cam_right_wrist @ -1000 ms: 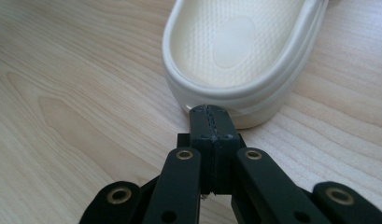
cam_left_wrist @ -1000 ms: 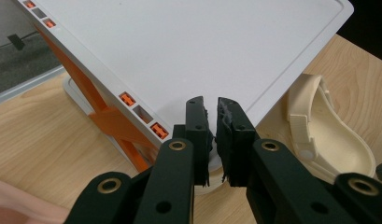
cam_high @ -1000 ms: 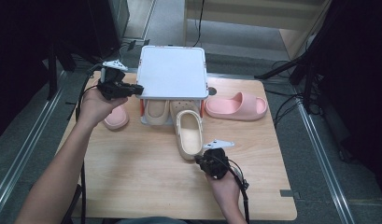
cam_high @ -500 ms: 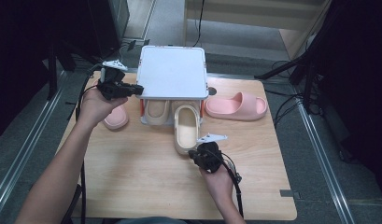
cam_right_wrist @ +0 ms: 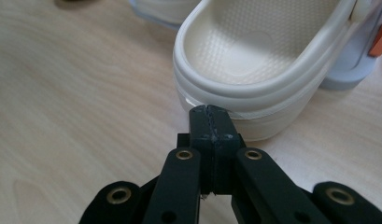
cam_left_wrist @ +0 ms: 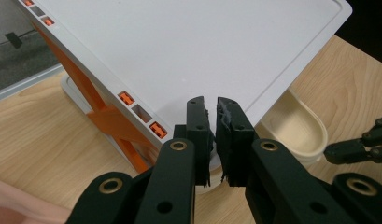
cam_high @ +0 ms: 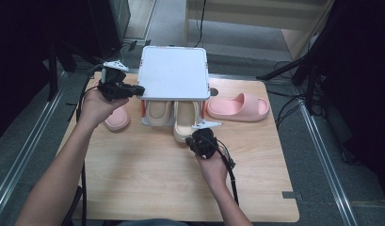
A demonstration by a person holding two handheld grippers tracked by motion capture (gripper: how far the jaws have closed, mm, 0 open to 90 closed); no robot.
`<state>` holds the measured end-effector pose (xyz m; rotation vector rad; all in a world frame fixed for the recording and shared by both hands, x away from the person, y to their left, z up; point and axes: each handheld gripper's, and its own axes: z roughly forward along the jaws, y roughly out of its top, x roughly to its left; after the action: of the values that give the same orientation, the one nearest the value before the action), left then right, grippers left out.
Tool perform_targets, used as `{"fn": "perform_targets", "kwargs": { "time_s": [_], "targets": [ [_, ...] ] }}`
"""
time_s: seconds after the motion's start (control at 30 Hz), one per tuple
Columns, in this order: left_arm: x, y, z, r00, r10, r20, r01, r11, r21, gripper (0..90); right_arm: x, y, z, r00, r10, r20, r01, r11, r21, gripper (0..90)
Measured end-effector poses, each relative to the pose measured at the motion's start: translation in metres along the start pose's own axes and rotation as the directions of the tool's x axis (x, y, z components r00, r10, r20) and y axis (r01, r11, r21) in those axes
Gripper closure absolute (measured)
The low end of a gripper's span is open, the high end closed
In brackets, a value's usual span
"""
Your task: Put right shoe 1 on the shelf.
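A white shelf (cam_high: pixel 173 73) on orange legs stands at the table's far middle. Two beige slippers lie under its front edge, one on the left (cam_high: pixel 157 113) and one on the right (cam_high: pixel 184 123) with its heel sticking out. My right gripper (cam_high: pixel 196 136) is shut, and its tips (cam_right_wrist: pixel 209 109) press against that beige heel (cam_right_wrist: pixel 244 88). My left gripper (cam_high: pixel 139 89) is shut with nothing visibly between its jaws. Its tips (cam_left_wrist: pixel 212 105) rest at the near left corner of the shelf top (cam_left_wrist: pixel 179 51).
A pink slipper (cam_high: pixel 237 107) lies to the right of the shelf, and another pink slipper (cam_high: pixel 116 118) sits under my left hand. Bare wooden table (cam_high: pixel 148 183) stretches toward the near edge. Cables trail from both grippers.
My right gripper has moved forward toward the shelf. The right beige slipper has slid farther under the shelf ahead of it. The left gripper has stayed at the shelf corner.
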<state>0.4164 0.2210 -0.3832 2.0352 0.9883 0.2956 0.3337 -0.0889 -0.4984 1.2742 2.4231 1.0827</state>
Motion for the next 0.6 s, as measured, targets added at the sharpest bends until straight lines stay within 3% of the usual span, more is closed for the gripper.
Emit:
{"fn": "perform_targets", "kwargs": {
  "time_s": [0.27, 0.6],
  "targets": [
    [0.000, 0.000, 0.000, 1.0000, 0.002, -0.002, -0.002, 1.0000, 0.001, 83.6, -0.011, 0.020, 0.016, 0.9996, 0.026, 0.014, -0.026, 0.9995, -0.017, 90.0],
    [0.000, 0.000, 0.000, 1.0000, -0.003, -0.001, 0.003, 1.0000, 0.001, 83.6, -0.019, 0.031, 0.031, 0.9986, 0.045, 0.029, -0.044, 0.9983, -0.037, 90.0]
  ]
}}
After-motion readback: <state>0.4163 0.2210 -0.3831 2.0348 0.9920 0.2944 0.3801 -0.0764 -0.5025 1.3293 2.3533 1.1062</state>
